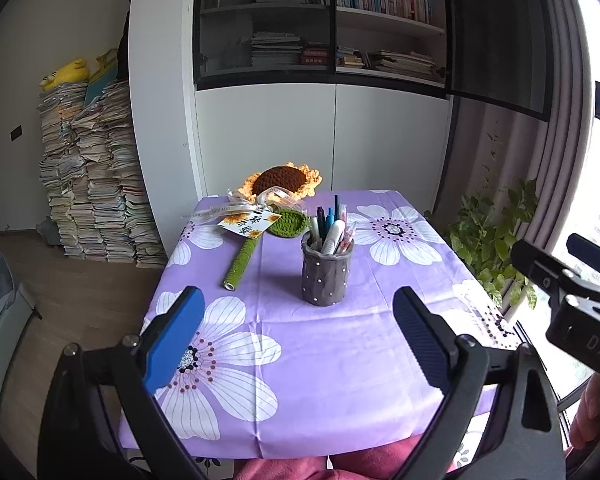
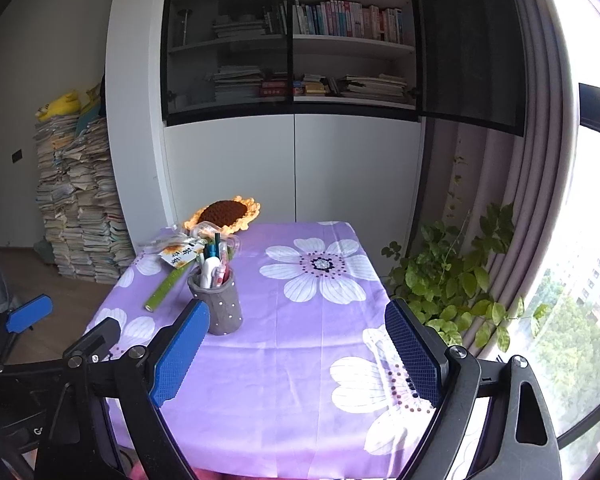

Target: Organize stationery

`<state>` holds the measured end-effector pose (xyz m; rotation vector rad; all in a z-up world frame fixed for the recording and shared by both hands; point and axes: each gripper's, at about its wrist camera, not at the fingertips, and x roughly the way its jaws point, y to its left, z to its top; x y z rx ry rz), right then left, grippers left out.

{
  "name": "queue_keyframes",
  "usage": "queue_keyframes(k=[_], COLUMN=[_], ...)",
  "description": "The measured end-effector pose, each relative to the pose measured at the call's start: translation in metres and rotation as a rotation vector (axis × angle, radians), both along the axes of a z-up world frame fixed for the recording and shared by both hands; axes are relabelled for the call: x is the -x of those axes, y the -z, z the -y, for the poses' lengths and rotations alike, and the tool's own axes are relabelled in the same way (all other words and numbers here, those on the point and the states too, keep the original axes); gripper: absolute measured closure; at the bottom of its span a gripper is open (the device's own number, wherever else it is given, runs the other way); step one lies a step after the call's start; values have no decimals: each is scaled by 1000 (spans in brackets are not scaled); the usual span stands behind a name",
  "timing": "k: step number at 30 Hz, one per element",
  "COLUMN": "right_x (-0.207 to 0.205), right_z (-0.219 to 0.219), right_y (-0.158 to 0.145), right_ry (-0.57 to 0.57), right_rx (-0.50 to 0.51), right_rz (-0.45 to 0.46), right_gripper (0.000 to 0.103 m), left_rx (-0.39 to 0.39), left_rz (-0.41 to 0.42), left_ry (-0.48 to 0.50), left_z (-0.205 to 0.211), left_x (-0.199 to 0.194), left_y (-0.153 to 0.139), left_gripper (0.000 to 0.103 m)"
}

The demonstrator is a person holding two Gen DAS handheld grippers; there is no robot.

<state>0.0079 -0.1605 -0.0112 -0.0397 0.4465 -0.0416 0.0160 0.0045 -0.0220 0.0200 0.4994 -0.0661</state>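
A smooth purple flowered cloth [image 1: 320, 360] is covering the table; the grey dimpled, matt pen holder [image 1: 326, 276] is looking clay-like, beside a rough crocheted yarn sunflower [image 1: 280, 182]

Small square surface [image 1: 340, 360] draped in a lilac cloth printed with large white flowers. Near the middle, upright, a grey fabric pen cup dotted with white beads [image 1: 326, 276], crammed with pens and markers. Toward the far left corner, lying flat, a crocheted sunflower with brown centre, yellow petals and green wrapped stem [image 1: 278, 180], its stem running toward the near left; tied to it, a ribbon and a white printed card [image 1: 249, 224]. Just beside the card, a green crocheted leaf [image 1: 289, 222].
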Motion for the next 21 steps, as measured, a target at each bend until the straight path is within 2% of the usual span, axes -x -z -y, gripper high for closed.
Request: queue_keyframes(k=[5,21], right_x=[-4,-1], right_z=[-3,-2], right_y=[4,5], right_ry=[-3,-26], right_rx=[13,4], right_rz=[-20,-19], right_gripper=[13,13], left_rx=[32,0], left_rz=[31,27], left_ry=[-5,16], left_z=[-6,5], left_x=[7,5], left_y=[-13,-13], left_gripper=[7,7])
